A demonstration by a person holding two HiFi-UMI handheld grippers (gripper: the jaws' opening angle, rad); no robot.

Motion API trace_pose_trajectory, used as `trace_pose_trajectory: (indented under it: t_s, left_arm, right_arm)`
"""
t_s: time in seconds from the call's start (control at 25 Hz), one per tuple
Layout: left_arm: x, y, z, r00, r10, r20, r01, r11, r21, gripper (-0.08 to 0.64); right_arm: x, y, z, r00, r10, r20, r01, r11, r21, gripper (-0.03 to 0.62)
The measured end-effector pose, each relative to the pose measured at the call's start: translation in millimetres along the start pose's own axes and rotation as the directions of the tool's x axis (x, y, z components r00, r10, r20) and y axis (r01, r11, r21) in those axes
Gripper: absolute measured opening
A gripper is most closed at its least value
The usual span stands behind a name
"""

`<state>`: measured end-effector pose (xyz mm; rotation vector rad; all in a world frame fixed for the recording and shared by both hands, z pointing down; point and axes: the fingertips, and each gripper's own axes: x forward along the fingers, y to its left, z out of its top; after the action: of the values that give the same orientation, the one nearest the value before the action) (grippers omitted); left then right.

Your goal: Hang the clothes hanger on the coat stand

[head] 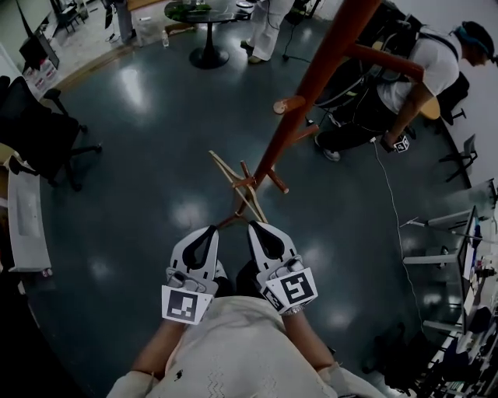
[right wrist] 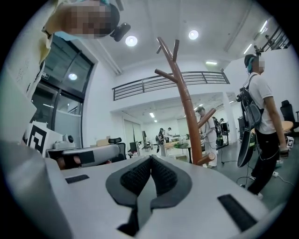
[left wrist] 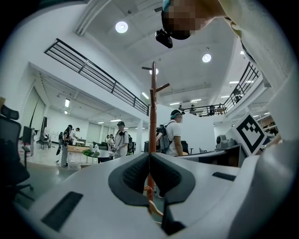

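The reddish-brown coat stand (head: 311, 85) rises from its feet just ahead of me, with pegs partway up; it also stands ahead in the left gripper view (left wrist: 153, 116) and the right gripper view (right wrist: 184, 107). A light wooden clothes hanger (head: 237, 183) lies across the stand's base on the floor. My left gripper (head: 213, 228) and right gripper (head: 252, 224) are side by side above its near end. The left gripper (left wrist: 149, 155) is shut; a bit of the hanger (left wrist: 153, 207) shows through the hollow under its tips. The right gripper (right wrist: 150, 158) is shut with nothing visible between its pads.
A person (head: 420, 70) bends over right of the stand, with a cable (head: 393, 210) trailing on the floor. Another person stands by a round table (head: 206, 15) at the back. An office chair (head: 39, 132) is at the left, desks (head: 467, 241) at the right.
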<state>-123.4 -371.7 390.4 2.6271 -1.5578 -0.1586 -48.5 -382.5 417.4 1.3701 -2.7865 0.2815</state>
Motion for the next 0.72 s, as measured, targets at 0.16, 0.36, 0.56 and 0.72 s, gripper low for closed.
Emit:
trace_pose_trajectory:
  t_s: [0.16, 0.36, 0.56, 0.72]
  left_arm:
    - [-12, 14, -5, 1.000, 0.030, 0.000, -0.030, 1.000, -0.002, 0.014]
    - [-16, 11, -2, 0.999, 0.044, 0.016, -0.044, 0.999, -0.003, 0.014]
    - [-19, 7, 1, 0.999, 0.032, 0.020, -0.032, 0.999, -0.004, 0.014]
    - [-18, 4, 6, 0.999, 0.023, 0.030, -0.022, 1.000, -0.007, 0.014]
  right_arm:
    - [4, 17, -5, 0.999, 0.041, -0.003, -0.041, 0.999, -0.028, 0.020]
    - [-2, 18, -2, 0.997, 0.070, 0.035, -0.071, 0.997, 0.020, 0.018]
    - [-7, 22, 2, 0.997, 0.065, 0.031, -0.065, 0.998, -0.005, 0.018]
    - [-8, 25, 5, 0.997, 0.069, 0.029, -0.068, 0.998, -0.018, 0.018]
